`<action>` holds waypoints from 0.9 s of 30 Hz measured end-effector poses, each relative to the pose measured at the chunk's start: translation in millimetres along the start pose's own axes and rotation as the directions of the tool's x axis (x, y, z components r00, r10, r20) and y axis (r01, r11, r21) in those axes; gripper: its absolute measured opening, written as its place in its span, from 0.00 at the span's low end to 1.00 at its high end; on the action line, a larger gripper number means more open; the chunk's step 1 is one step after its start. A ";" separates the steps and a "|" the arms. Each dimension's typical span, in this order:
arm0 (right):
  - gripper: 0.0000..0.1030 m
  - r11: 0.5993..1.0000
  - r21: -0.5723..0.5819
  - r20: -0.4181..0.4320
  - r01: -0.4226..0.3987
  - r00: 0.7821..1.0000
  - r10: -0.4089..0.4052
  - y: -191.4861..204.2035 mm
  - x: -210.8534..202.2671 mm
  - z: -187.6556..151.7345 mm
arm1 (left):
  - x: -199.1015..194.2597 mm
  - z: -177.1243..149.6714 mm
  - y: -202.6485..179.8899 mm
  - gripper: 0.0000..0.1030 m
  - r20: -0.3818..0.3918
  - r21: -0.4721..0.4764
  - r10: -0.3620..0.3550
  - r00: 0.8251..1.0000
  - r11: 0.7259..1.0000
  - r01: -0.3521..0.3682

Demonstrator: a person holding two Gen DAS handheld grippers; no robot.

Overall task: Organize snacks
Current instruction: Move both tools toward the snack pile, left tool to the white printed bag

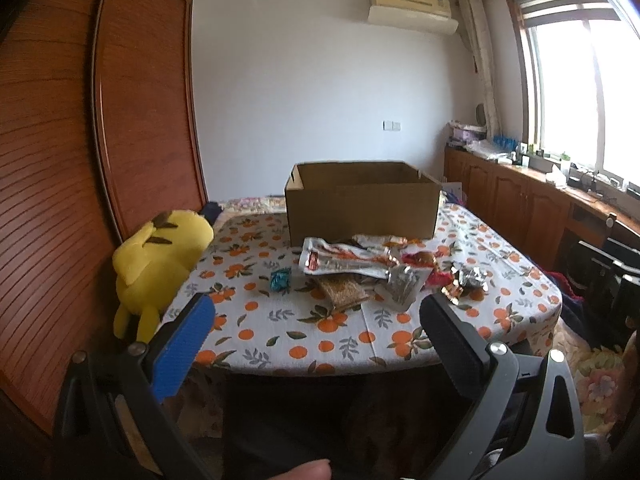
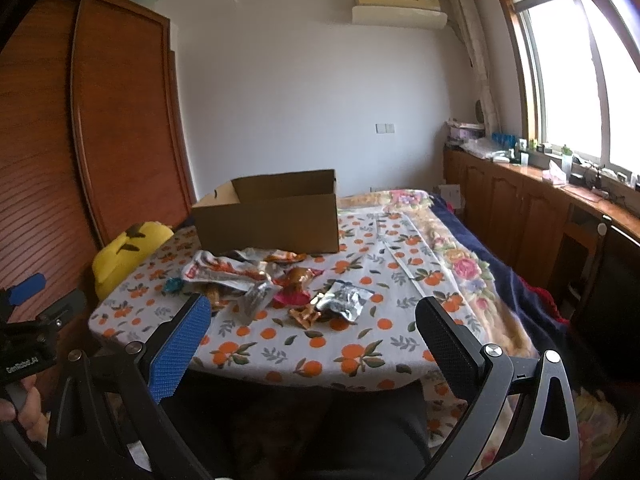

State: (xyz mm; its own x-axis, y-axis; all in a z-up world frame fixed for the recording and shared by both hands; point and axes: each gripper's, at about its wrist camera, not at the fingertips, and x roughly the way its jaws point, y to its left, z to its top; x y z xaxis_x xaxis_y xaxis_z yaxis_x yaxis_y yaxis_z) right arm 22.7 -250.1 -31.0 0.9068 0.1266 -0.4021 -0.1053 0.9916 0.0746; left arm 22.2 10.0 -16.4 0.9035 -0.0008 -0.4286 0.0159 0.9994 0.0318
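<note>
A pile of snack packets [image 1: 360, 264] lies on the orange-print tablecloth [image 1: 280, 332] in front of an open cardboard box [image 1: 360, 204]. A small teal packet [image 1: 279, 279] lies apart to the left. In the right wrist view the pile [image 2: 272, 280] includes a silver pouch [image 2: 346, 300] and a pink packet [image 2: 294, 294], with the box [image 2: 272, 220] behind. My left gripper [image 1: 316, 320] is open and empty, held before the table's near edge. My right gripper [image 2: 314, 320] is open and empty, also short of the snacks. The left gripper also shows in the right wrist view [image 2: 36, 312].
A yellow plush toy [image 1: 156, 264] sits at the table's left edge against a wooden wardrobe [image 1: 60, 200]. A floral blanket [image 2: 460, 256] covers the right side. Wooden cabinets [image 1: 520, 200] with clutter run under the window. A dark chair [image 1: 612, 280] stands at right.
</note>
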 end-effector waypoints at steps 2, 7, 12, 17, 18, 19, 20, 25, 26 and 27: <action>1.00 1.000 0.001 -0.009 0.004 1.000 -0.004 -6.1 7.6 1.9 | 6.7 -1.3 -0.3 1.00 -0.009 0.002 0.002 1.000 1.000 -0.002; 1.00 1.000 0.007 -0.030 0.011 1.000 -0.010 -20.9 25.6 2.4 | 27.4 -0.9 3.5 1.00 -0.037 0.013 0.004 0.999 1.000 -0.004; 1.00 0.999 0.002 -0.062 -0.033 0.998 0.033 -32.0 47.1 4.7 | 58.6 1.8 8.7 1.00 -0.085 0.007 -0.021 0.996 1.000 0.022; 0.99 0.997 -0.005 -0.112 -0.083 0.990 0.082 -37.5 79.7 8.2 | 89.2 4.8 9.1 1.00 -0.114 0.013 -0.053 0.992 0.998 0.055; 0.99 0.996 -0.010 -0.125 -0.087 0.989 0.085 -38.2 86.9 7.8 | 97.3 5.1 9.9 1.00 -0.123 0.007 -0.065 0.990 0.998 0.067; 0.98 0.995 -0.016 -0.144 -0.094 0.985 0.091 -39.0 96.7 7.3 | 100.6 5.4 10.0 1.00 -0.128 0.005 -0.070 0.989 0.997 0.071; 0.98 0.995 -0.023 -0.155 -0.097 0.984 0.092 -39.3 103.1 6.5 | 108.5 5.1 10.0 1.00 -0.135 0.004 -0.075 0.988 0.997 0.076; 0.94 0.994 -0.044 -0.237 -0.103 0.967 0.090 -46.3 143.1 -4.8 | 134.3 3.6 7.5 1.00 -0.174 0.011 -0.103 0.979 0.994 0.106; 0.93 0.993 -0.045 -0.256 -0.106 0.962 0.091 -48.2 151.2 -7.2 | 139.0 3.3 7.3 1.00 -0.183 0.007 -0.117 0.976 0.993 0.120; 0.92 0.994 -0.038 -0.273 -0.107 0.957 0.092 -50.9 158.5 -9.9 | 143.2 3.2 7.4 1.00 -0.192 -0.002 -0.134 0.972 0.991 0.136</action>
State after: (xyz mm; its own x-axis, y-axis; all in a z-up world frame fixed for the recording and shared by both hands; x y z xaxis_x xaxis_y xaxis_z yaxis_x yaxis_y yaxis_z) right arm 167.7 -280.3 -107.6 0.7470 0.2195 -0.6276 -0.2171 0.9727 0.0819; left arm 153.0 17.2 -74.7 0.7939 -0.1273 -0.5945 0.1373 0.9901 -0.0287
